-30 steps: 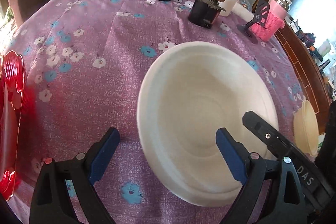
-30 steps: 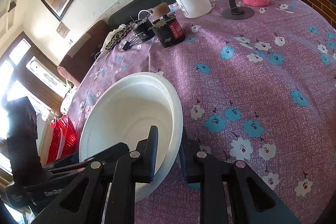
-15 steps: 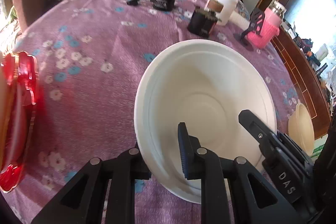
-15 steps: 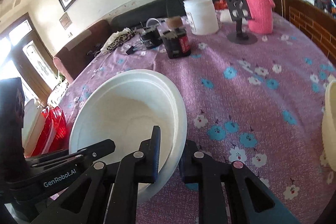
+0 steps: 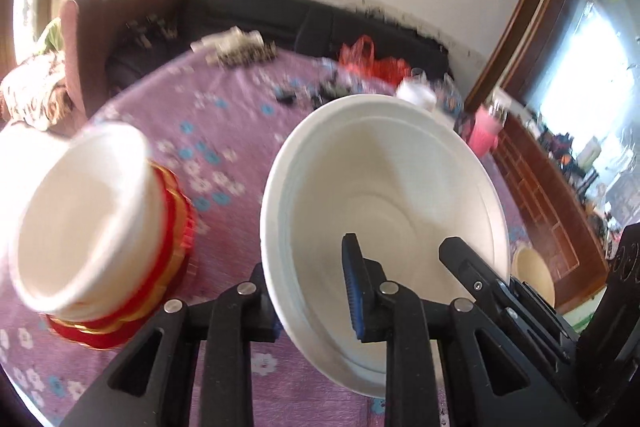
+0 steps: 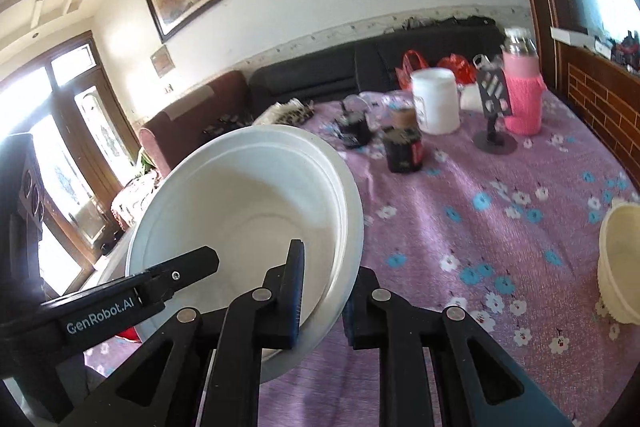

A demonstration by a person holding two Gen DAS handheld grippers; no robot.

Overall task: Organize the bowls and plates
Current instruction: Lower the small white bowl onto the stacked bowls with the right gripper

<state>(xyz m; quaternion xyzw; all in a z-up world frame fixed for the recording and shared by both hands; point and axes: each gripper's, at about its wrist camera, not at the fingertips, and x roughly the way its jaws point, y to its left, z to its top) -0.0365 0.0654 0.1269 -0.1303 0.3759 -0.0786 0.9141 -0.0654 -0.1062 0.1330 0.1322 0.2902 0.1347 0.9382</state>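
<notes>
White bowl (image 5: 384, 187) pinched at rim by left hand-held gripper (image 5: 314, 301) and right hand-held gripper (image 6: 322, 301), both angled downward.

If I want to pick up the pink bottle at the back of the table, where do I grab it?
Grab the pink bottle around its middle, on the knitted sleeve, coming in level from the near side. It stands upright and is tall and round, so a sideways squeeze fits, and the sleeve probably slips less than the shiny metal cap. Mind the black phone stand close beside it.
</notes>
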